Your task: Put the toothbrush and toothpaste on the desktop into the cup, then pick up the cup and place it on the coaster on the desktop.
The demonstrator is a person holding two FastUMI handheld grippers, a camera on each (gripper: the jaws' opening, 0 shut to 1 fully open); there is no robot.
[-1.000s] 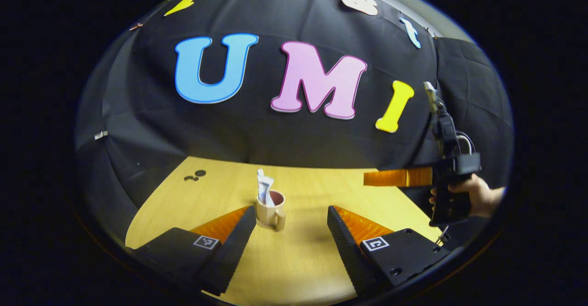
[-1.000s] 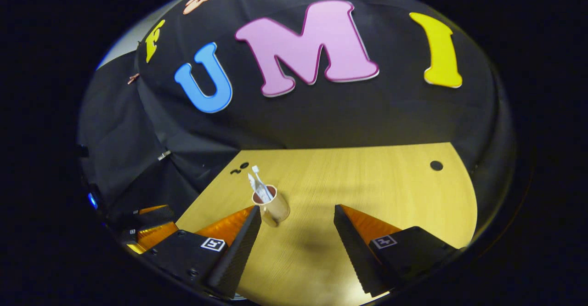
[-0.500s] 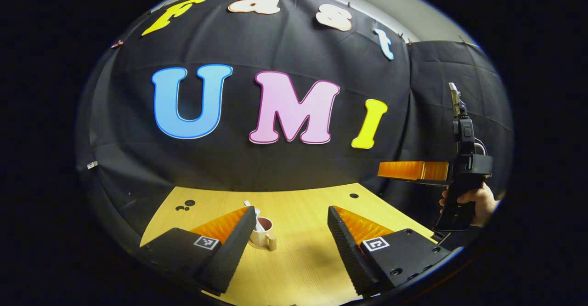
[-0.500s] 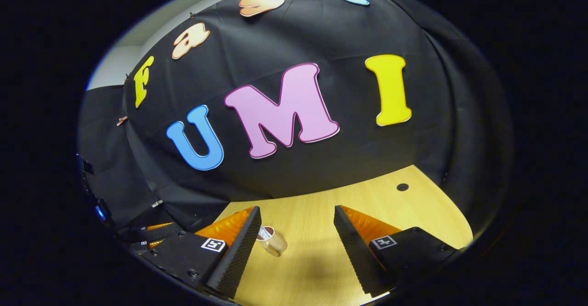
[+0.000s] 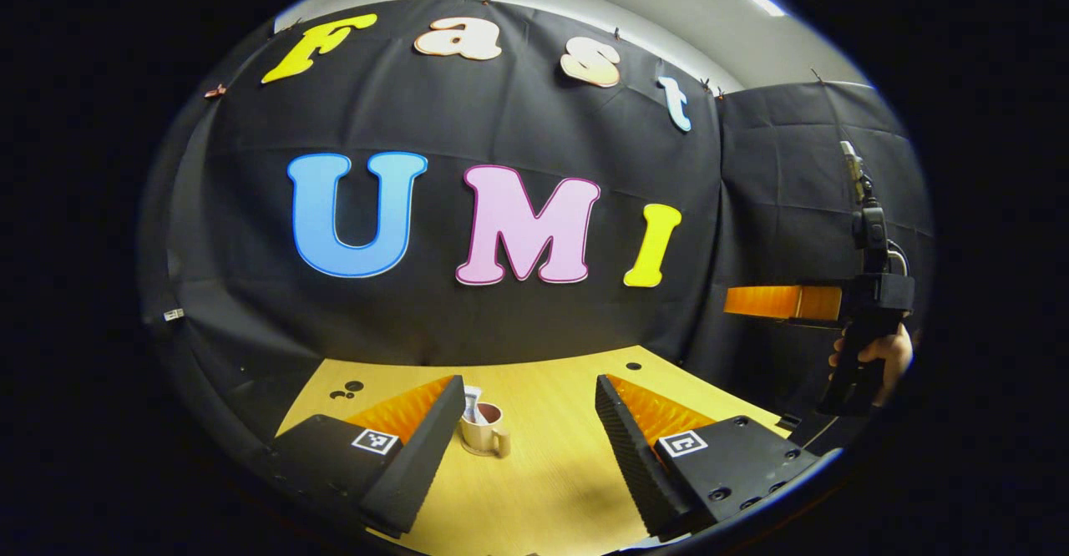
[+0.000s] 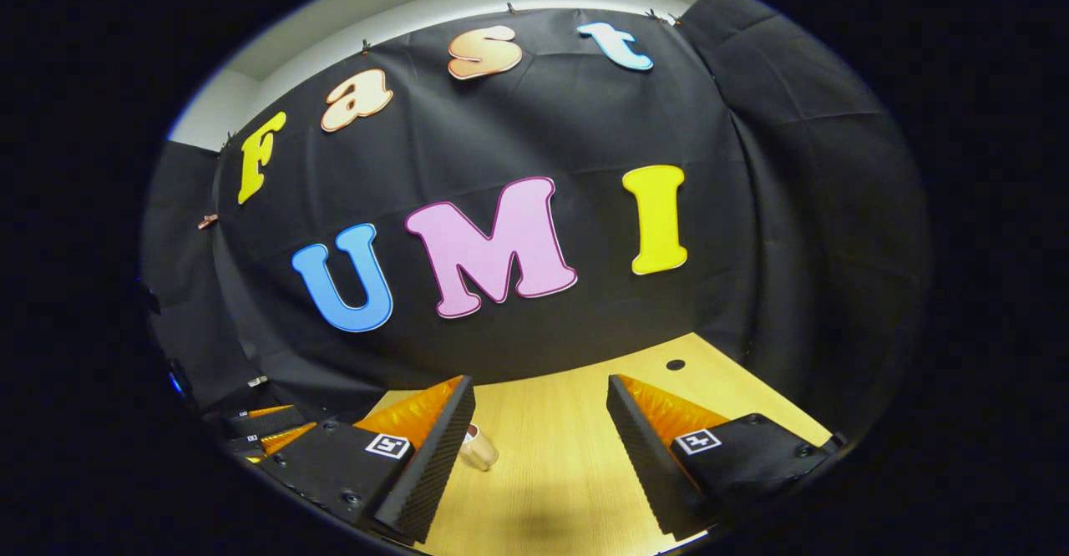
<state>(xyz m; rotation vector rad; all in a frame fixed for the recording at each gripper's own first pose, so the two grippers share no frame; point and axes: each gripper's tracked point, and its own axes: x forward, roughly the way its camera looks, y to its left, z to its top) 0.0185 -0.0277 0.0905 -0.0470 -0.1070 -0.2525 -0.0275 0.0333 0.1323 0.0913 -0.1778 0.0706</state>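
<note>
Both claws spread wide w/ nothing between the fingers: left gripper (image 5: 529,422), right gripper (image 6: 540,431). Cup (image 5: 483,434) stands upright on the desk (image 5: 551,489), toothpaste (image 5: 473,399) sticking out of it; can't make out the toothbrush or a coaster. Hand (image 5: 881,354) holds the right gripper off to the side, well apart from the cup.

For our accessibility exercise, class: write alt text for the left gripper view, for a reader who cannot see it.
A beige cup with a toothpaste tube in it stands on a wooden desk, between the open fingers of the left tool. At the right edge, a hand holds the right tool raised above the desk, before a black cloth wall.
</note>
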